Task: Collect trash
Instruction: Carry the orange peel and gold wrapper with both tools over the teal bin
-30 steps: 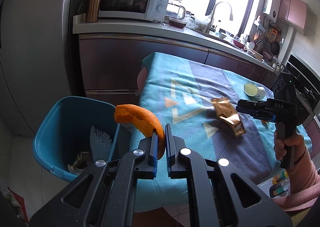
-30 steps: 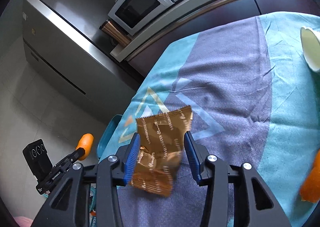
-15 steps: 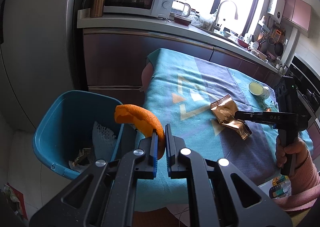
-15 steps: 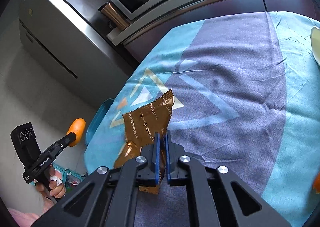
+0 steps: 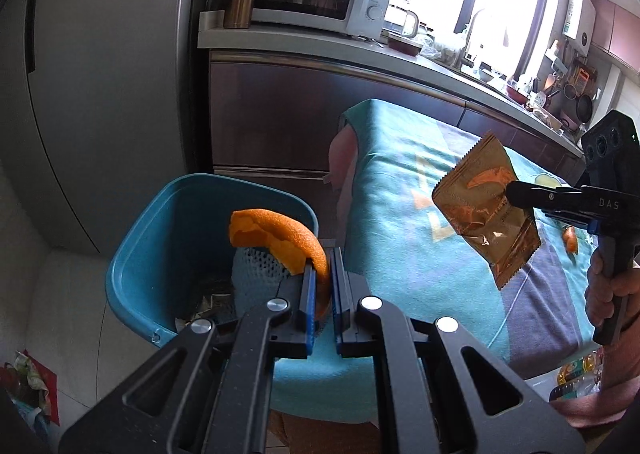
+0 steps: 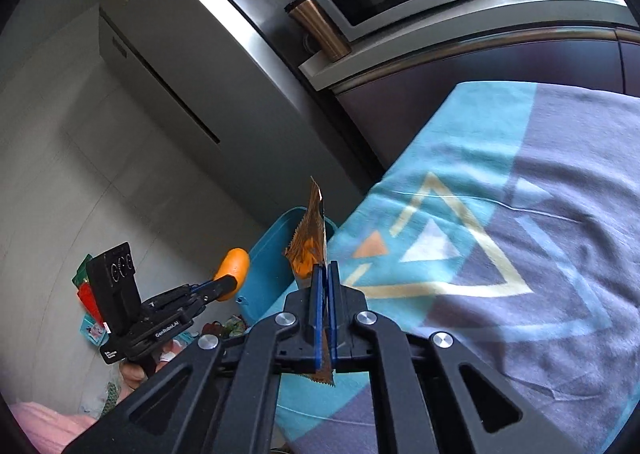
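Hanging edge-on between the blue pads of the right gripper, the crinkled brown foil snack wrapper was clamped at its lower part and held clear of the turquoise-and-purple patterned tablecloth. One second earlier the wrapper lay flat on the cloth with the jaws standing apart on either side of it; the jaws closed on it within that second and the wrapper was then lifted off the table and carried toward the table's near edge. The left gripper was shut on a curved piece of orange peel, a grip unchanged across the earlier views, and the peel now stood over the open mouth of the blue plastic waste bin rather than beside its rim. The bin sat on the floor just beside the table and already held paper scraps. A small orange fragment remained on the cloth. Judged from this, both pieces were secured; releasing the peel appeared to be the next step, with the wrapper to follow.
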`<state>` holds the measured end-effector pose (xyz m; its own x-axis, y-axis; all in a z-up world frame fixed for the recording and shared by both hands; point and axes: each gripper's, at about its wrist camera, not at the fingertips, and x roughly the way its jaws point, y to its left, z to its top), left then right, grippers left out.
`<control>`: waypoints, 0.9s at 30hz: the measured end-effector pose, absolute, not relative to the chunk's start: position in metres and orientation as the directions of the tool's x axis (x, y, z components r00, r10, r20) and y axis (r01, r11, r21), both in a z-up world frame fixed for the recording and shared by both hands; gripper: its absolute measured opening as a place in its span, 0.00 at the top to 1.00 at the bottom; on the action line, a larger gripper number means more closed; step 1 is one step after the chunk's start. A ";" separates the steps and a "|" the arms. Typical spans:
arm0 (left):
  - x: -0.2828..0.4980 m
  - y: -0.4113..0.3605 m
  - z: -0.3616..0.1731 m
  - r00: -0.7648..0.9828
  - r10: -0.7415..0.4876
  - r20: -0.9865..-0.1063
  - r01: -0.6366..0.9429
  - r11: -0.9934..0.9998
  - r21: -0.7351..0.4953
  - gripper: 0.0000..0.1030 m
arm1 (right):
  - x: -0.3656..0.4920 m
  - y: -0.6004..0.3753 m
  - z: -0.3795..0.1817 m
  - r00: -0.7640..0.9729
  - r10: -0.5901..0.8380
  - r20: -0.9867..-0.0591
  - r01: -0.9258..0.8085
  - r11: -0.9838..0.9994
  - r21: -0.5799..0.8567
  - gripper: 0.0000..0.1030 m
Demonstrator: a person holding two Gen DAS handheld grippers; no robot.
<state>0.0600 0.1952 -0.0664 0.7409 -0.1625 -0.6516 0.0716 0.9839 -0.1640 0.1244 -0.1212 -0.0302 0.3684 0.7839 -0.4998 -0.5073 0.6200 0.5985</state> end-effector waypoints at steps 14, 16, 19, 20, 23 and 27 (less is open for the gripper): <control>0.084 0.231 -0.097 0.702 -0.120 -0.702 -0.001 0.985 -0.170 0.93 | 0.162 0.003 -0.028 0.239 0.811 -0.534 -0.594 0.557 0.580 0.98; 0.087 0.237 -0.101 0.695 -0.121 -0.708 -0.010 0.984 -0.178 0.93 | 0.167 0.017 -0.033 0.231 0.800 -0.553 -0.590 0.568 0.574 0.98; 0.093 0.244 -0.108 0.685 -0.118 -0.719 -0.022 0.983 -0.182 0.93 | 0.173 0.038 -0.042 0.211 0.782 -0.586 -0.585 0.582 0.565 0.98; 0.095 0.246 -0.110 0.681 -0.121 -0.722 -0.026 0.982 -0.188 0.93 | 0.173 0.042 -0.046 0.202 0.776 -0.597 -0.583 0.585 0.563 0.98; 0.101 0.251 -0.116 0.671 -0.120 -0.732 -0.035 0.981 -0.192 0.93 | 0.180 0.059 -0.055 0.180 0.758 -0.627 -0.570 0.600 0.562 0.98; 0.106 0.258 -0.123 0.661 -0.114 -0.742 -0.046 0.980 -0.192 0.92 | 0.183 0.071 -0.067 0.150 0.739 -0.656 -0.557 0.612 0.562 0.98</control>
